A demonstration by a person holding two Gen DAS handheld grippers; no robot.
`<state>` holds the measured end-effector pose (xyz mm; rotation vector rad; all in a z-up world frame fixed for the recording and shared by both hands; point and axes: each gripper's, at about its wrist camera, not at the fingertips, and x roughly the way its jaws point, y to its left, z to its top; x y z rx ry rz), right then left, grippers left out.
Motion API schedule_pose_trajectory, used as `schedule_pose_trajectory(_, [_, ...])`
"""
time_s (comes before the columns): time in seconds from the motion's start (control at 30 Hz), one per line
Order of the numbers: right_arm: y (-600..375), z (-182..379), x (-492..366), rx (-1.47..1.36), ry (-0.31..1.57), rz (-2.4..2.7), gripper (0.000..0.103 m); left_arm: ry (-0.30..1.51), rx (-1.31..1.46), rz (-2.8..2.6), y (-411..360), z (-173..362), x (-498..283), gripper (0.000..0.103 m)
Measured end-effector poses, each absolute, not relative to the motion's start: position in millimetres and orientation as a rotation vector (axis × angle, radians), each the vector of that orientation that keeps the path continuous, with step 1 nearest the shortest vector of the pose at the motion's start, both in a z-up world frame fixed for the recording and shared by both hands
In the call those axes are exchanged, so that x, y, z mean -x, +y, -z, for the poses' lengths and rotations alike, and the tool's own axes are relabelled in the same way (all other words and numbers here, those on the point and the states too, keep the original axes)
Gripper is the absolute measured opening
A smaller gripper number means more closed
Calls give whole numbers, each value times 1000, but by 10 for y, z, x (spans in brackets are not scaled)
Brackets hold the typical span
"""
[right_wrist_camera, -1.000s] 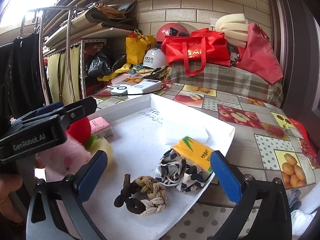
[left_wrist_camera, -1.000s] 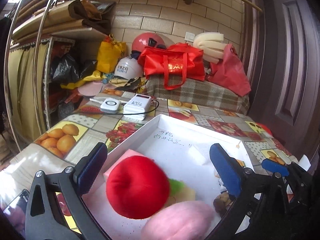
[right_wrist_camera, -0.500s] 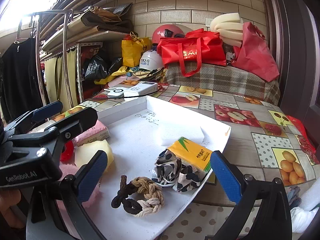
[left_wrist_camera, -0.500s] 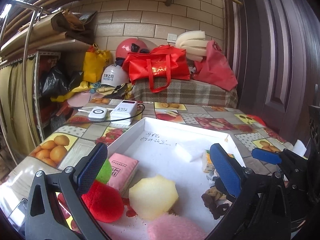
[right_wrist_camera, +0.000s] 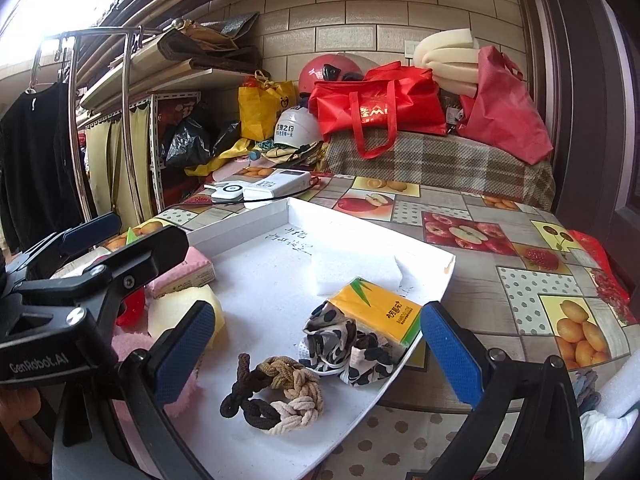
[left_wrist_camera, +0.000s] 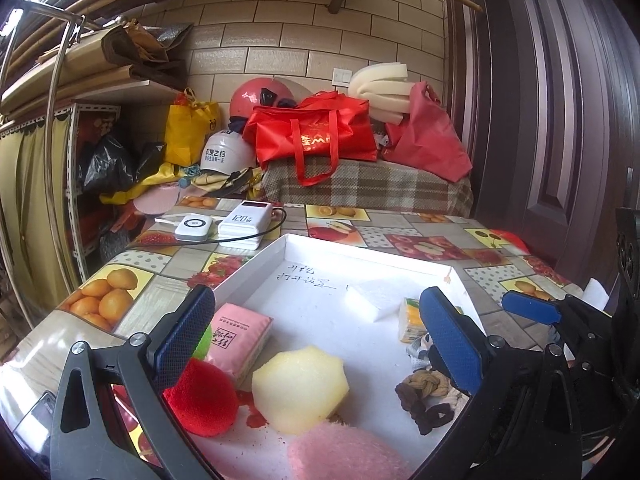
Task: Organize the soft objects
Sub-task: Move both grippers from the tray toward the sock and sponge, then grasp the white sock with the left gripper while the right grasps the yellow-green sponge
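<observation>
A white tray (left_wrist_camera: 256, 272) holds the soft things: a red plush ball (left_wrist_camera: 202, 398), a pale yellow sponge (left_wrist_camera: 300, 388), a pink fluffy piece (left_wrist_camera: 344, 454), a pink tissue pack (left_wrist_camera: 238, 334), a braided hair tie (right_wrist_camera: 276, 394), a spotted cloth (right_wrist_camera: 340, 346), a yellow tissue pack (right_wrist_camera: 380, 310) and a white foam block (right_wrist_camera: 354, 270). My left gripper (left_wrist_camera: 316, 344) is open and empty above the sponge. My right gripper (right_wrist_camera: 316, 354) is open and empty above the hair tie and spotted cloth.
The tray sits on a fruit-patterned table (right_wrist_camera: 520, 248). Two white power banks (left_wrist_camera: 236, 226) with a cable lie beyond it. Red bags (left_wrist_camera: 316, 136), helmets and foam rolls sit at the back. A metal rack (right_wrist_camera: 132, 120) stands left, a dark door (left_wrist_camera: 560, 120) right.
My left gripper has pulled back and up from the red plush ball, which now lies at the tray's left edge. The yellow sponge has come into view. My right gripper has hardly moved.
</observation>
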<state>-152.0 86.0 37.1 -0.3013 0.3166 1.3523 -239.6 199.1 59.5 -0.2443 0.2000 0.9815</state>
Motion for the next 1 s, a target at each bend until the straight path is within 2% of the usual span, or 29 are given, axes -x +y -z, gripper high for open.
schedule_pose_trajectory(0.53, [300, -438, 1469, 225, 219, -1325, 103, 141, 362, -875, 1907, -589, 2514, 103])
schedule_pose_trajectory(0.83, [-699, -619, 1227, 34, 42, -1008, 103, 129, 232, -801, 1586, -675, 2373, 103])
schedule_pose_trajectory(1.0, [-1080, -624, 758, -31, 118, -837, 103, 159, 279, -686, 1503, -658, 2216, 103])
